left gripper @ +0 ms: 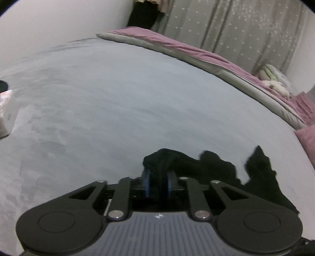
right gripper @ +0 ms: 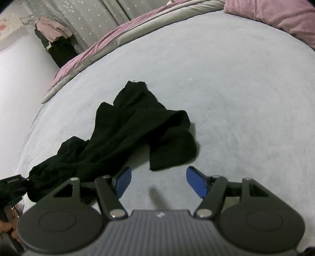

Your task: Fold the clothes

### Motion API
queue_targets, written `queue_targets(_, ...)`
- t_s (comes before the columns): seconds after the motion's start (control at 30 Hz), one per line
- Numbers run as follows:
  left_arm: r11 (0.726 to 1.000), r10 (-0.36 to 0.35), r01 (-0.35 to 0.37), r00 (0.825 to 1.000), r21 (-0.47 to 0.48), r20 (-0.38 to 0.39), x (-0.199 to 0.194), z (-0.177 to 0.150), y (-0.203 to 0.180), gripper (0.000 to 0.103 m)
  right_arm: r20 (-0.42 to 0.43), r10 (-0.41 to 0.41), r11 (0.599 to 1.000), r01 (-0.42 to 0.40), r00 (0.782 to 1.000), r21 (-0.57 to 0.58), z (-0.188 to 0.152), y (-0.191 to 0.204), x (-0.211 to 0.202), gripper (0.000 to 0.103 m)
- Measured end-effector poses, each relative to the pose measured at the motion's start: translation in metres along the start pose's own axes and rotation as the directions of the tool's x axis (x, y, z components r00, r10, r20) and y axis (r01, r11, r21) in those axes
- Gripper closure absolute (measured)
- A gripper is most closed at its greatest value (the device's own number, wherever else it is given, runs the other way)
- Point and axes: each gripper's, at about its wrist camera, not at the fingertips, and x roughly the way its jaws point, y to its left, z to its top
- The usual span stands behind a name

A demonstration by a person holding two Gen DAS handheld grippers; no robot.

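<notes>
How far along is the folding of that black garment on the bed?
Nothing looks folded yet: the black garment lies crumpled on the grey bedsheet. In hand: the left gripper has a bunch of its fabric between its pads. The right gripper is open and empty. Spreading flat and all folds remain.

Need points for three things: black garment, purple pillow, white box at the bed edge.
black garment [right gripper: 137, 130]: right wrist view, middle of the crumpled cloth.
purple pillow [right gripper: 275, 13]: right wrist view, its upper face at top right.
white box [left gripper: 6, 114]: left wrist view, its side face at the left edge.
</notes>
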Motion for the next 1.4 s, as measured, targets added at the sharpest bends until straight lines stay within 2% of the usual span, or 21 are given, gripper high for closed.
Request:
queue_targets(0.07, 1.0, -0.023, 0.023, 1.0, 0.011, -0.01, -0.004, -0.001, -0.006, 0.065, 0.0, 0.002, 1.0, -0.002, 1.0, 0.003, 0.0, -0.001, -0.002, 0.038)
queue_targets(0.17, 0.996, -0.078, 0.079, 0.996, 0.033, -0.041, -0.012, -0.001, -0.015, 0.059, -0.002, 0.014, 1.0, -0.014, 1.0, 0.013, 0.001, -0.001, -0.002, 0.038)
queue_targets(0.37, 0.986, -0.153, 0.161, 0.979, 0.05, -0.135, -0.011, -0.003, -0.041, 0.058, -0.013, 0.036, 0.999, -0.036, 0.999, 0.001, 0.003, 0.002, 0.0, 0.037)
queue_targets(0.57, 0.982, -0.105, 0.121, 0.988, 0.148, -0.109, -0.021, -0.008, -0.069, 0.058, -0.027, 0.041, 0.999, -0.042, 0.999, -0.024, 0.003, 0.004, -0.001, 0.036)
queue_targets(0.67, 0.979, -0.111, 0.134, 0.983, 0.157, -0.143, -0.021, -0.009, -0.079, 0.058, -0.035, 0.053, 0.998, -0.054, 0.998, -0.026, 0.004, 0.004, -0.001, 0.036)
queue_targets(0.77, 0.972, -0.15, 0.182, 0.967, 0.146, -0.207, -0.016, -0.009, -0.091, 0.058, -0.042, 0.065, 0.998, -0.066, 0.997, -0.018, 0.004, 0.004, -0.001, 0.036)
queue_targets(0.87, 0.968, -0.196, 0.231, 0.938, 0.095, -0.286, -0.006, -0.004, -0.097, 0.058, -0.043, 0.076, 0.997, -0.076, 0.996, -0.012, 0.005, 0.003, -0.002, 0.035)
queue_targets(1.0, 0.975, -0.192, 0.219, 0.909, 0.033, -0.369, 0.011, -0.001, -0.1, 0.058, -0.038, 0.088, 0.996, -0.088, 0.995, -0.01, 0.006, 0.002, -0.006, 0.03)
queue_targets(1.2, 0.977, -0.212, 0.199, 0.882, -0.075, -0.421, 0.029, -0.001, -0.103, 0.059, -0.036, 0.109, 0.994, -0.109, 0.993, -0.015, 0.006, 0.005, -0.01, 0.03)
queue_targets(1.27, 0.979, -0.203, 0.185, 0.877, -0.082, -0.437, 0.035, -0.001, -0.108, 0.059, -0.036, 0.114, 0.993, -0.115, 0.993, -0.015, 0.006, 0.006, -0.011, 0.03)
queue_targets(1.4, 0.983, -0.182, 0.14, 0.853, -0.122, -0.49, 0.052, -0.006, -0.115, 0.059, -0.034, 0.12, 0.993, -0.12, 0.992, -0.016, 0.007, 0.006, -0.011, 0.03)
